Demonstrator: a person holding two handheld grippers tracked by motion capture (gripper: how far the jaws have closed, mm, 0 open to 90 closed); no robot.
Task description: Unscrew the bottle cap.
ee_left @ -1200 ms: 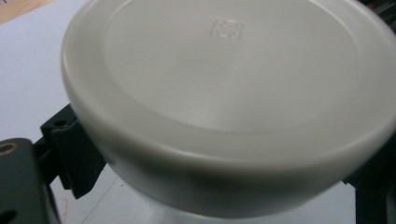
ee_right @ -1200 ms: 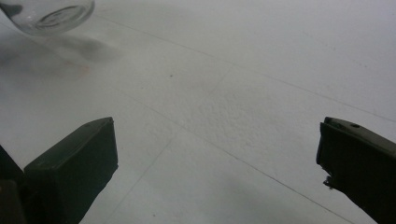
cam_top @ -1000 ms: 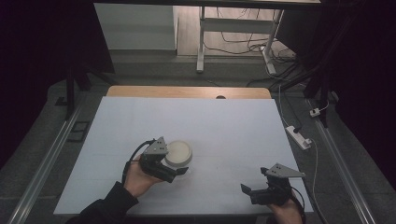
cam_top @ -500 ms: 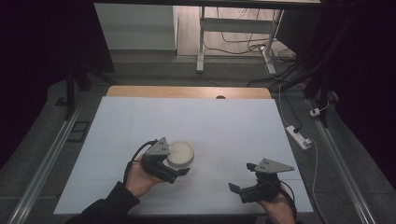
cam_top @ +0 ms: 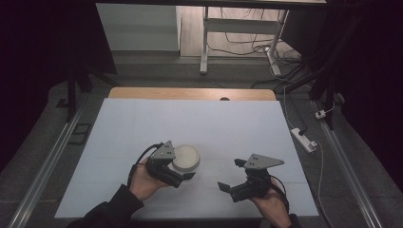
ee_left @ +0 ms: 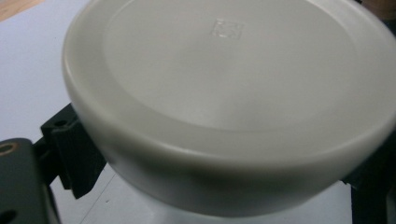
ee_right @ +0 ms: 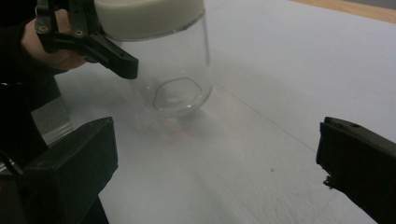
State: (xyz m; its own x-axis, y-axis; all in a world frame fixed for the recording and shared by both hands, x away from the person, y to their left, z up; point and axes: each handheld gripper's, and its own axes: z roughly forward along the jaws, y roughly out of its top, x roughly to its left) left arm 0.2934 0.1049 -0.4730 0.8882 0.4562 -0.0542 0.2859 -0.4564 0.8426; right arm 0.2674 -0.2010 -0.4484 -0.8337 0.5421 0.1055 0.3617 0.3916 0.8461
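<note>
**Left grips jar lid, right spread**

Left gripper (cam_top: 183, 167) jaws pinch the white lid (cam_top: 186, 158) of a glass jar (ee_right: 170, 70) standing on the table (cam_top: 237, 126), near its front edge, left of centre. Right gripper (cam_top: 233, 174) jaws spread wide, empty, near the front right, aimed at the jar.

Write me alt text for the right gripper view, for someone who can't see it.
A clear glass jar with a white lid stands on a white table, with the left gripper clamped around it just under the lid. In the foreground, the right gripper has its two black jaws spread wide, aimed toward the jar.
</note>
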